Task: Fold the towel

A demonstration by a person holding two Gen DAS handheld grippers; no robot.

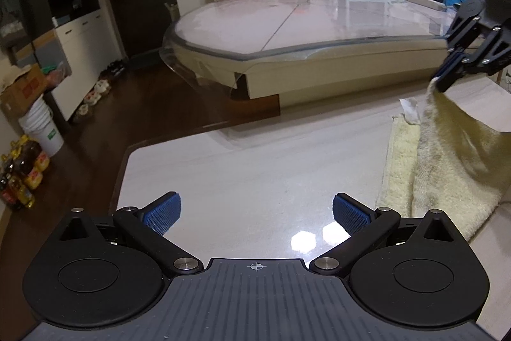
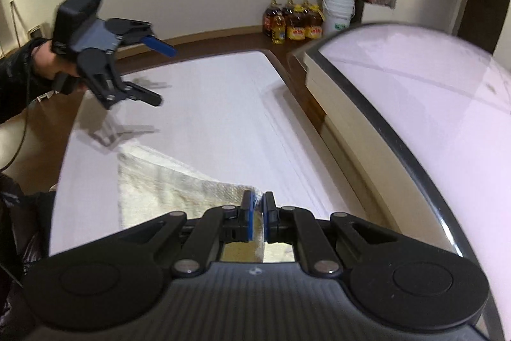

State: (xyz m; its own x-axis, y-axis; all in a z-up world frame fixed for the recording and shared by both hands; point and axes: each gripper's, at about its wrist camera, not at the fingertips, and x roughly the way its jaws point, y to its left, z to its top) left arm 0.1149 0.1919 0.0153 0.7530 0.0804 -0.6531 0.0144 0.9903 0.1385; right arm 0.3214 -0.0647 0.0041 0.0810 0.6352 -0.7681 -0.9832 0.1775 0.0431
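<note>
Gripping one towel (image 1: 447,155) corner, the right tongs (image 2: 258,213) were clenched on it above the table (image 1: 239,168). The towel hung from them toward the left tongs (image 1: 257,213), which stood released, empty, just beside its edge.

Left gripper (image 1: 257,214) held above the table surface, jaws spread wide with nothing between them, gripped from behind by a dark-sleeved hand (image 2: 48,63). Right gripper (image 2: 258,218) angled downward, jaws clamped on a raised towel corner (image 2: 259,206).
</note>
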